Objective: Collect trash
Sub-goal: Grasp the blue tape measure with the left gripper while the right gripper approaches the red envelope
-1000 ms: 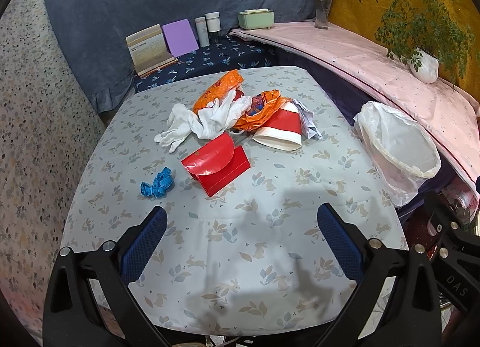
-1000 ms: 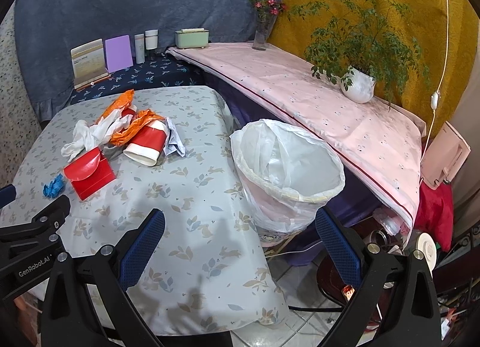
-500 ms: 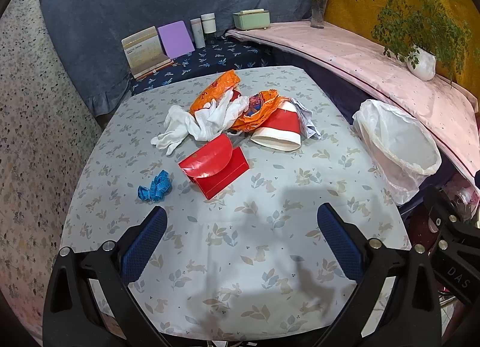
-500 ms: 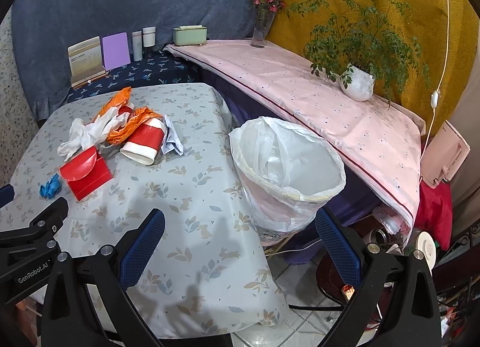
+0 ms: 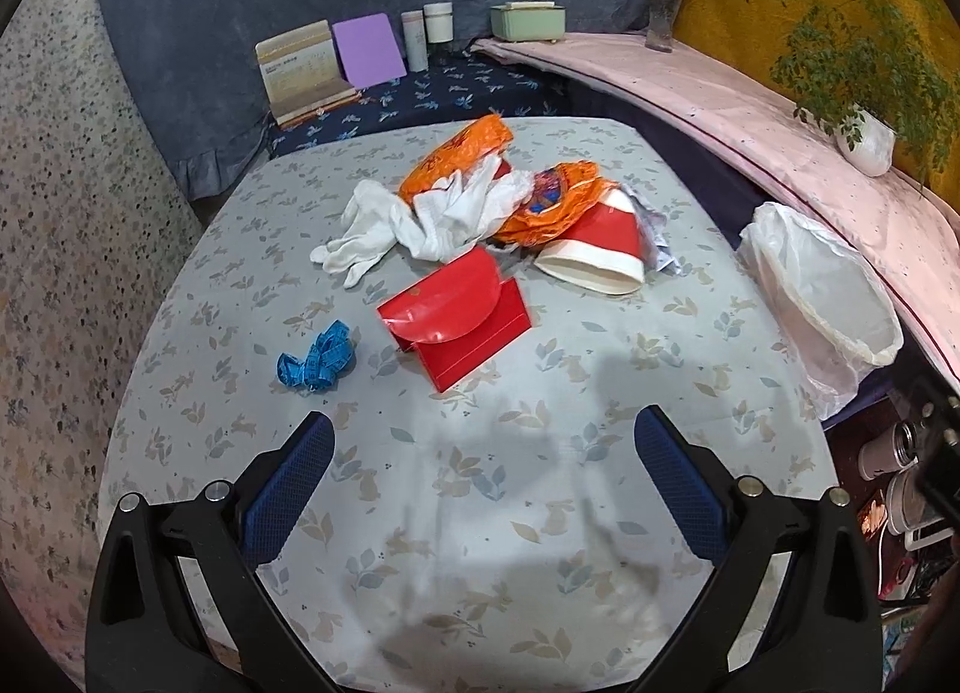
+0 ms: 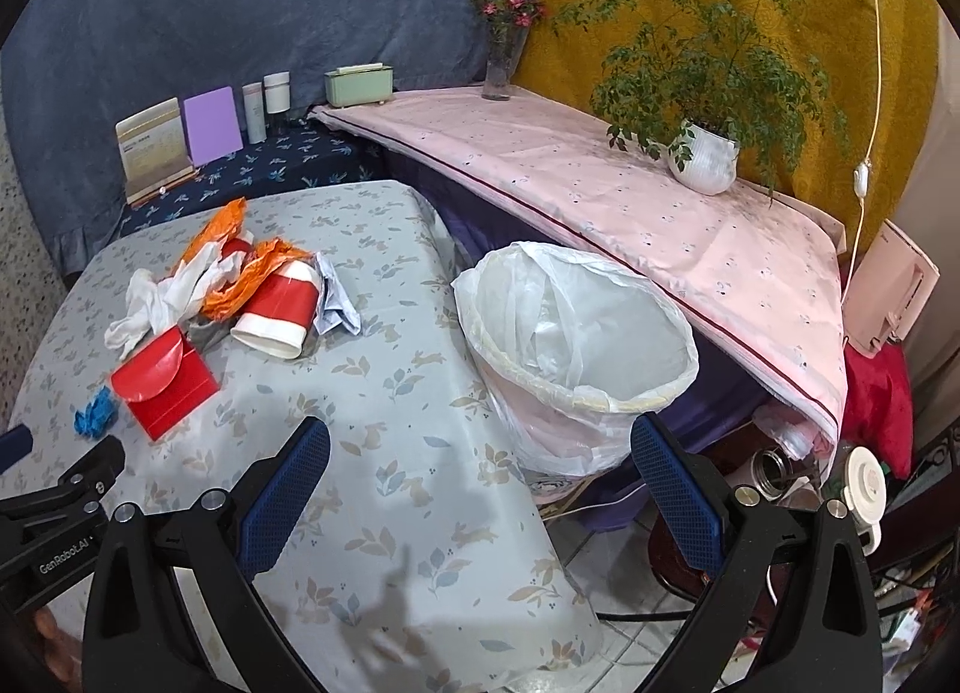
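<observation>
Trash lies in a heap on the leaf-patterned tablecloth (image 5: 540,483): a red paper pouch (image 5: 459,324), a red and white paper cup (image 5: 597,255) on its side, orange wrappers (image 5: 468,150), white gloves (image 5: 420,219) and a crumpled blue tape (image 5: 315,363). A bin lined with a white bag (image 6: 576,351) stands at the table's right edge. My left gripper (image 5: 483,447) hovers open over the near table, short of the pouch (image 6: 162,387). My right gripper (image 6: 480,453) is open too, above the table edge in front of the bin (image 5: 822,297). Neither holds anything.
A pink-covered ledge (image 6: 600,195) runs along the right with a potted plant (image 6: 705,153), a flower vase (image 6: 501,69) and a green box (image 6: 359,86). Cards and bottles (image 5: 420,39) stand behind the table. Clutter sits on the floor (image 6: 840,483) beyond the bin.
Both grippers have shifted slightly back and up from the table, so the trash heap sits a little lower and farther in view. Nothing was taken hold of.
</observation>
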